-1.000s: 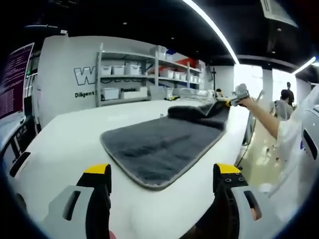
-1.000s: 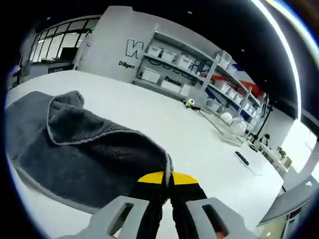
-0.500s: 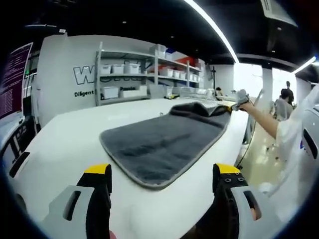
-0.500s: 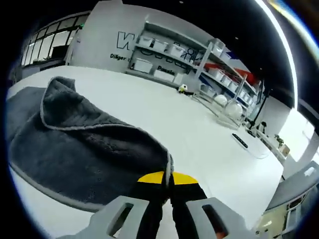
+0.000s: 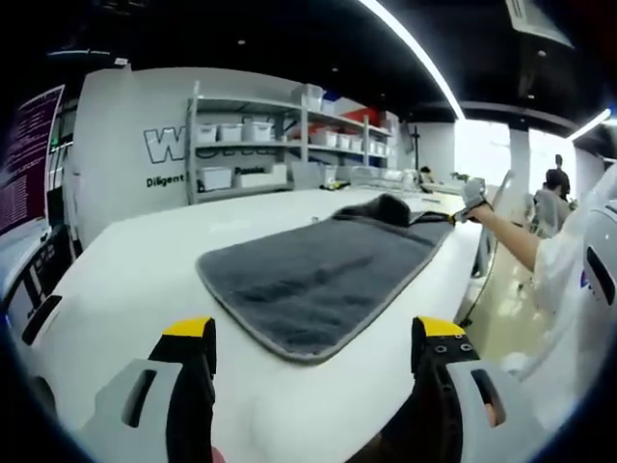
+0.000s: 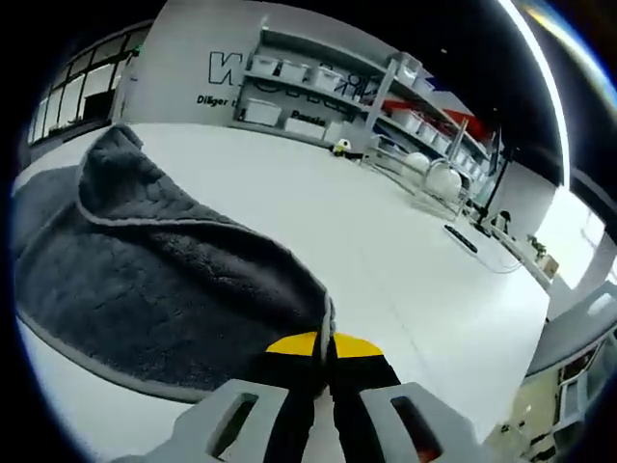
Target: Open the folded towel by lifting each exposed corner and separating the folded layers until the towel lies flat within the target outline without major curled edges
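On the white table [image 5: 125, 260] — grey towel [image 5: 308, 280], shelving [image 5: 260, 145] behind

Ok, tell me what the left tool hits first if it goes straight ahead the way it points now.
The left tool is open and empty, aimed across the white table. Straight on, it would most likely meet the near rounded edge of the grey towel, though depth is hard to judge in this fisheye view.

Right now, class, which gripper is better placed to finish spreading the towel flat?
Right. The right gripper is shut on the towel's far corner; the left gripper hangs open, off the cloth.
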Demonstrator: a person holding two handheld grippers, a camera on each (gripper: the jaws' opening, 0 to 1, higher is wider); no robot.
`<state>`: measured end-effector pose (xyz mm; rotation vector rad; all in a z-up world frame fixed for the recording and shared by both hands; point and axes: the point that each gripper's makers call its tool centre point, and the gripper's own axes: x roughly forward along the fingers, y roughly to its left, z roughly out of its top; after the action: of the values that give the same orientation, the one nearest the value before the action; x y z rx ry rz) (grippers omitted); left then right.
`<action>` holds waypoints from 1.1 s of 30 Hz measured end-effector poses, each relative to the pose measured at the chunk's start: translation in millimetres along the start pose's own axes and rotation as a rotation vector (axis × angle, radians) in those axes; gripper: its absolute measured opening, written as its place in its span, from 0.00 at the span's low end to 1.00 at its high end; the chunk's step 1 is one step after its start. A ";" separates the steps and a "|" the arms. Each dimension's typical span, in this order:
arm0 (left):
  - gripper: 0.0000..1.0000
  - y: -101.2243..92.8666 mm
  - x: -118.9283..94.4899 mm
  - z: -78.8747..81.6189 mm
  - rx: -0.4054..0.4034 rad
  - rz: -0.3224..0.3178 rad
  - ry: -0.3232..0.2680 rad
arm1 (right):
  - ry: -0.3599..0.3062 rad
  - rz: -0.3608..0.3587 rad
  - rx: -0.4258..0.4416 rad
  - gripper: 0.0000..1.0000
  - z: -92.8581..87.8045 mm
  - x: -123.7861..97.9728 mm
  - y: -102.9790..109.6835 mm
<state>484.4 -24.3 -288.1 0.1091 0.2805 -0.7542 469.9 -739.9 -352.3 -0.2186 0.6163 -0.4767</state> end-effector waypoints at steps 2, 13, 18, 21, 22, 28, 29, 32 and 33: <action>0.82 -0.3 0.1 0.1 -0.001 -0.002 -0.002 | 0.003 -0.005 -0.011 0.00 -0.1 -0.2 0.2; 0.82 1.7 -2.1 -4.1 -0.008 0.000 0.000 | 0.037 0.014 -0.074 0.09 0.2 -6.1 0.2; 0.82 4.0 -3.0 -4.7 -0.017 0.006 -0.007 | -0.052 0.029 -0.007 0.14 8.6 -26.3 2.9; 0.82 4.7 -2.0 -6.3 -0.020 0.004 -0.004 | -0.092 0.044 0.012 0.17 11.8 -42.1 5.2; 0.82 4.9 -1.6 -6.8 -0.020 0.004 -0.002 | -0.105 0.047 0.021 0.19 13.6 -47.4 5.3; 0.82 5.0 -0.5 -6.5 -0.028 0.004 -0.012 | -0.257 0.110 0.105 0.27 41.7 -89.3 20.2; 0.82 5.1 -0.3 -6.5 -0.029 0.004 -0.014 | -0.270 0.116 0.098 0.29 44.9 -96.7 23.5; 0.82 5.0 1.3 -7.0 -0.033 0.001 -0.016 | -0.339 0.138 0.084 0.33 57.5 -117.3 35.7; 0.82 4.9 1.8 -6.8 -0.034 0.000 -0.017 | -0.349 0.154 0.075 0.34 59.3 -122.6 42.2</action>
<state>487.6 -20.5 -295.2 0.0706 0.2771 -0.7497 433.5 -639.8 -257.5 -0.1757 0.2705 -0.3021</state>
